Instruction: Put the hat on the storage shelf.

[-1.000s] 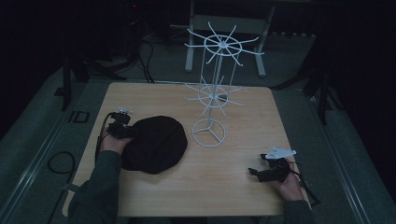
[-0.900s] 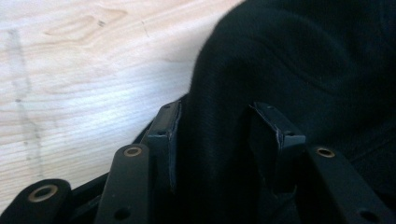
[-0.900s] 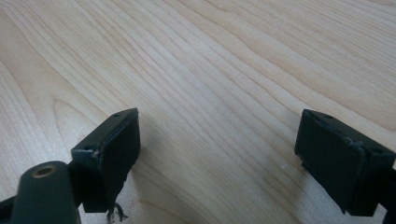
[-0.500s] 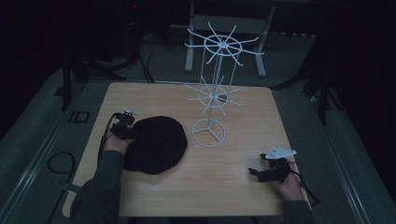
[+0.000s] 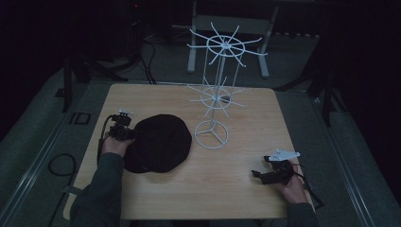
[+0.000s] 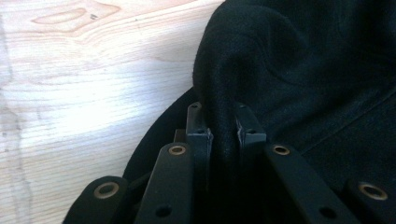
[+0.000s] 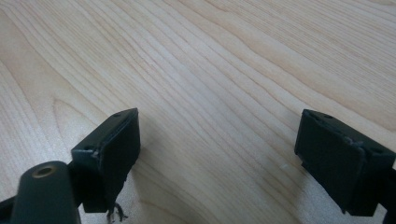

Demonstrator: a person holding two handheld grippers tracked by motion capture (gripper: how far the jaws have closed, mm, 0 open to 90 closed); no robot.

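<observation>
Fingers of the left gripper [image 6: 224, 135], just closing, pinch the round black felt hat [image 5: 161, 142]; lift gently towards the white wire rack [image 5: 215, 99], right gripper [image 7: 233, 154] fingers spread.

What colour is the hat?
Black. The hat shows best in the left gripper view, pinched between the left gripper jaws.

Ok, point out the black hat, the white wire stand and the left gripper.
black hat [image 5: 163, 142], high view, middle of its crown.
white wire stand [image 5: 211, 135], high view, its round base ring.
left gripper [image 6: 225, 128], left gripper view, between its fingertips, pinching a hat fold.
</observation>
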